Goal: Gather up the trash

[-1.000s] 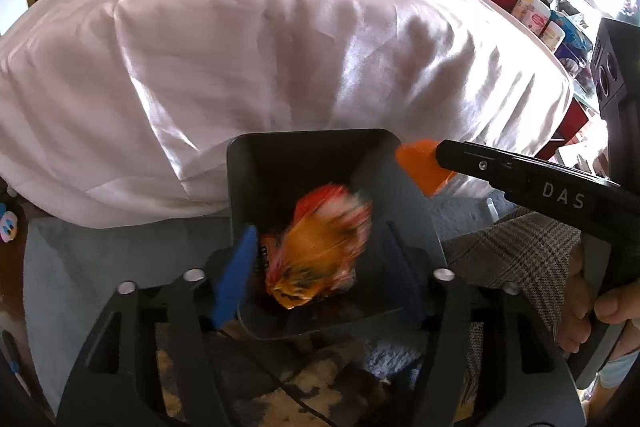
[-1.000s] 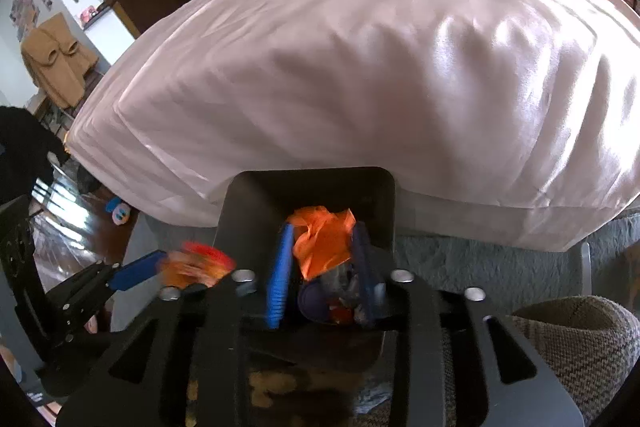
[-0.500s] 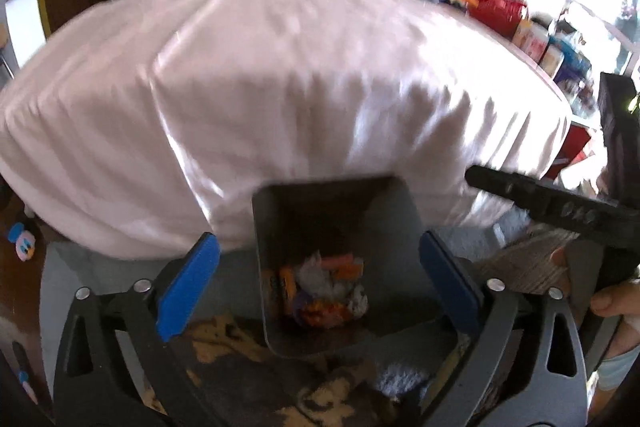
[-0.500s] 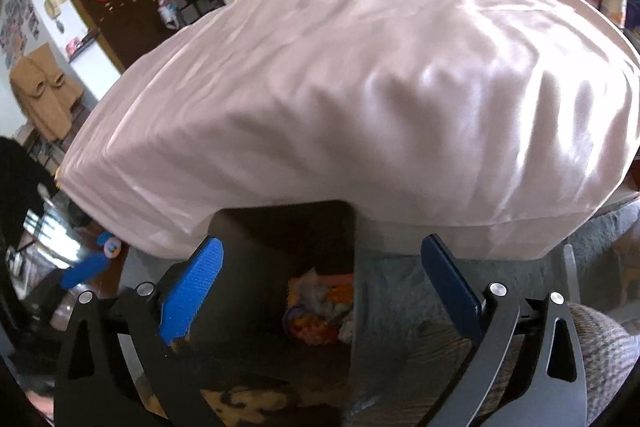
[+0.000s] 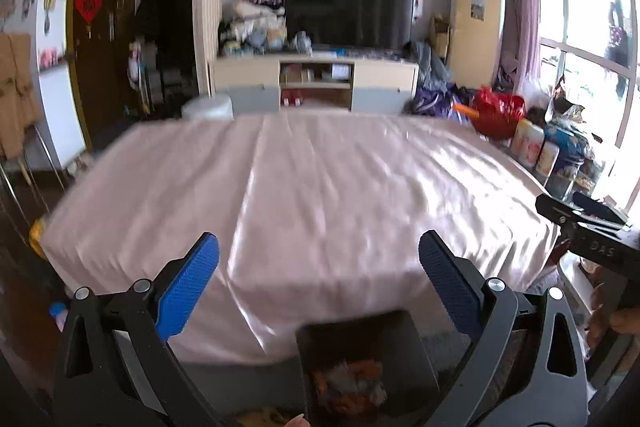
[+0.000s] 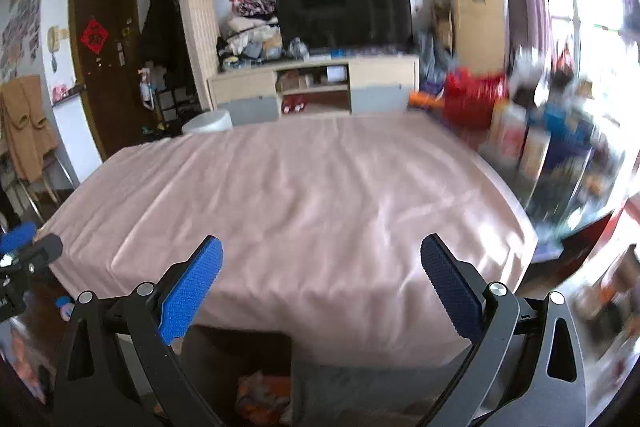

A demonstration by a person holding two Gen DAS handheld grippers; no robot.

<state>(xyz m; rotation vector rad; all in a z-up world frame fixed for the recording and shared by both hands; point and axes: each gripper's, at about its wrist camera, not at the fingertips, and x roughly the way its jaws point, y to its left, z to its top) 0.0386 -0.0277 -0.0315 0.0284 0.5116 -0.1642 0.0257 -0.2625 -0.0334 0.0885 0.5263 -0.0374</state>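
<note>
A dark bin (image 5: 404,343) stands on the floor in front of the table, low in the left wrist view. Orange and pale wrappers (image 5: 352,387) lie inside it. The right wrist view shows the same bin (image 6: 224,359) with the wrappers (image 6: 260,395) at its bottom edge. My left gripper (image 5: 316,259) hangs open high above the bin, nothing between its blue pads. My right gripper (image 6: 318,261) is open too and holds nothing. Both point out over the table (image 5: 320,179), which is covered by a pink cloth.
A TV stand (image 5: 316,83) with a dark screen is behind the table. Red bags, bottles and boxes (image 5: 532,139) crowd the right side by the window. A door (image 6: 100,51) and hanging coats are at the left. The right gripper's body (image 5: 592,235) shows at the left wrist view's right edge.
Both grippers let go of their wrappers, which dropped into the bin. Both jaws went wide open. Both hands rose and tilted up, so the room beyond the table came into view.
</note>
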